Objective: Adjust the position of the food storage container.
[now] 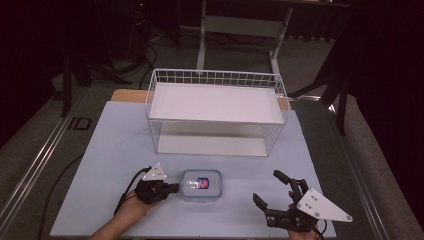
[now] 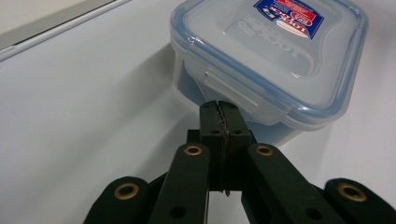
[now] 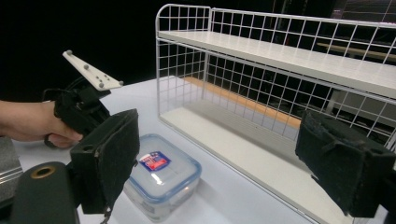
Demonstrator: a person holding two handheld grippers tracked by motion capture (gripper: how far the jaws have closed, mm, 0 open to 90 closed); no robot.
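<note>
The lidded plastic container (image 1: 201,184) looks light, rigid and slick; its side latch suits gripping. The left gripper (image 1: 173,188), jaws together, sits at its nine o'clock; the right gripper (image 1: 270,189) gapes at four o'clock.

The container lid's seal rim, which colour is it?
Blue, around the clear lid; the left gripper view shows it best.

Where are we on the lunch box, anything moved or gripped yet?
Done: nothing visible; the container sits lidded on the table in front of the wire rack. In hand: the left gripper, jaws shut, tips at the container's side latch. Left: any grip or lift; the right gripper waits open, apart.
</note>
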